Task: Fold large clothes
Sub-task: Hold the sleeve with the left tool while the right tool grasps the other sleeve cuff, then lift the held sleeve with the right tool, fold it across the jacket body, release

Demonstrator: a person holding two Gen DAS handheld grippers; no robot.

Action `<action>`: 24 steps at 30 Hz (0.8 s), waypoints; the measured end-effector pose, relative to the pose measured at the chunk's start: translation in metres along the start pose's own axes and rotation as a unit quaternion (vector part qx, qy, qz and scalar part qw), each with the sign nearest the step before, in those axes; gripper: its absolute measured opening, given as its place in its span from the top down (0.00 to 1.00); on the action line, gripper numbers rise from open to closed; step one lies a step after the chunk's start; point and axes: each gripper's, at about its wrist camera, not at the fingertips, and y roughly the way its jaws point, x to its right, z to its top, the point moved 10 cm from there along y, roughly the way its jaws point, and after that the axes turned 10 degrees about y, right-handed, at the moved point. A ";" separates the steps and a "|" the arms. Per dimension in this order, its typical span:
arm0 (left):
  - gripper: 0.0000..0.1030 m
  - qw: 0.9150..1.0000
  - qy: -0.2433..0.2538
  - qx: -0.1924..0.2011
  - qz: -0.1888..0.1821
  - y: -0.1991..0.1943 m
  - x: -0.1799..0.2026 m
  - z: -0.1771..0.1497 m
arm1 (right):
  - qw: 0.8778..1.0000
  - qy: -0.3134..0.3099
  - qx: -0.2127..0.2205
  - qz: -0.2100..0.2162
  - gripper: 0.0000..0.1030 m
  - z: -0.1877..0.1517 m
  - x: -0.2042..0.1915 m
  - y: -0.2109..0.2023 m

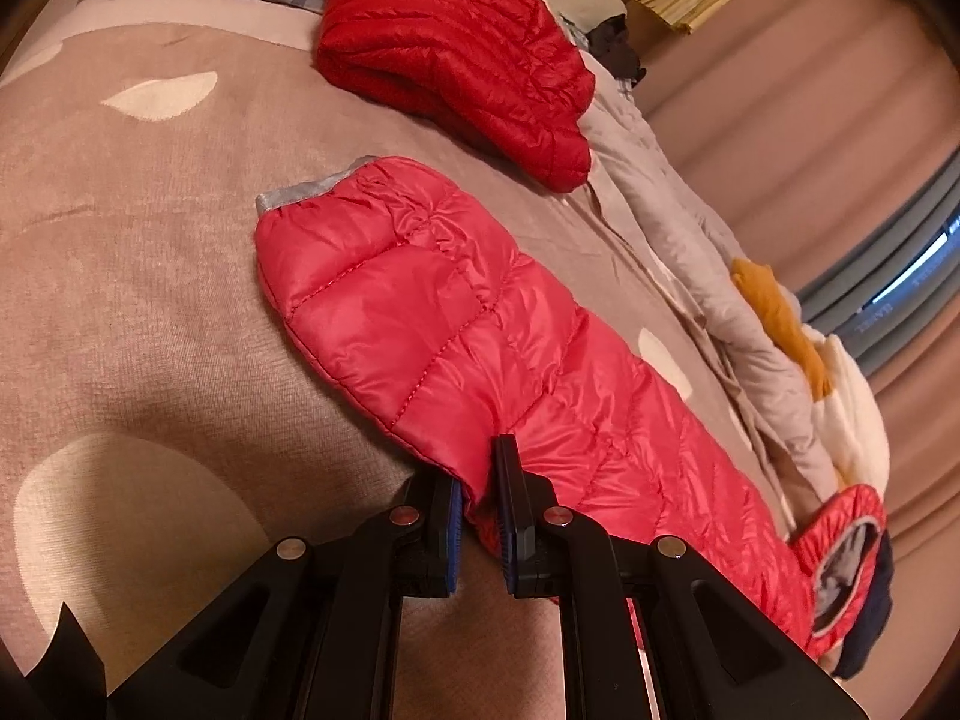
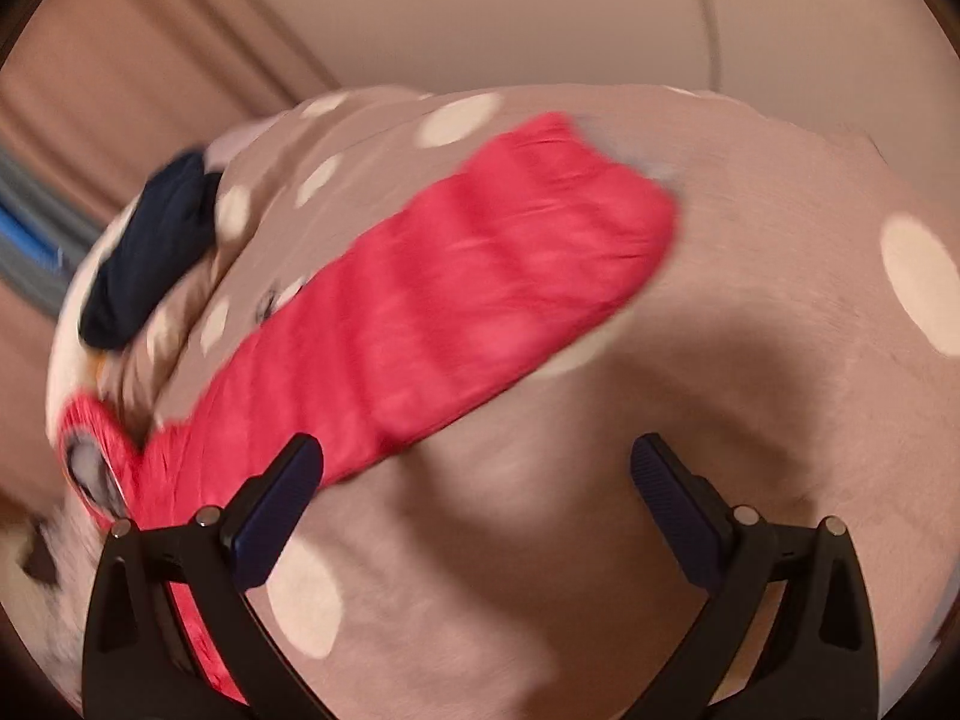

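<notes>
Left wrist view looks down at a slant over a bed (image 1: 120,240) covered in a taupe blanket with pale spots. Across that blanket lies a long pink-red quilted jacket (image 1: 432,324), laid flat, its grey-lined end toward the far side of the bed and a sleeve cuff (image 1: 846,564) curling off the bed's right edge. The left gripper (image 1: 480,498) comes in low from the near side of the bed, tilted downward, its two black fingers pressed together on the jacket's near edge; a fold of pink fabric is pinched between the blue pads (image 1: 453,516). Beyond the jacket, farther up the bed, sits a second, darker red jacket (image 1: 456,54), already folded into a bundle. Rumpled grey bedding with a mustard-yellow cloth (image 1: 774,306) lies along the bed's right edge.

Right wrist view is smeared by motion. The right gripper (image 2: 477,480) also points steeply down over the bed, its fingers spread wide with only blanket between them. Its left-hand finger overlaps the pink jacket's edge in the picture; whether it touches the jacket cannot be told. A dark navy garment (image 2: 150,252) lies on the bed beyond the jacket.
</notes>
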 end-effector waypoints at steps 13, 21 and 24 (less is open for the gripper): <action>0.90 1.000 0.013 0.005 0.024 0.002 0.003 -0.001 | 0.994 0.076 0.059 0.047 0.70 0.043 0.007 0.026; 0.89 0.993 0.075 0.021 0.093 -0.008 0.017 0.005 | 0.993 0.009 0.120 0.019 0.91 0.051 -0.014 -0.015; 0.90 0.994 0.068 0.017 0.085 -0.009 0.015 0.006 | 0.990 -0.020 0.138 0.013 0.91 0.057 -0.022 -0.040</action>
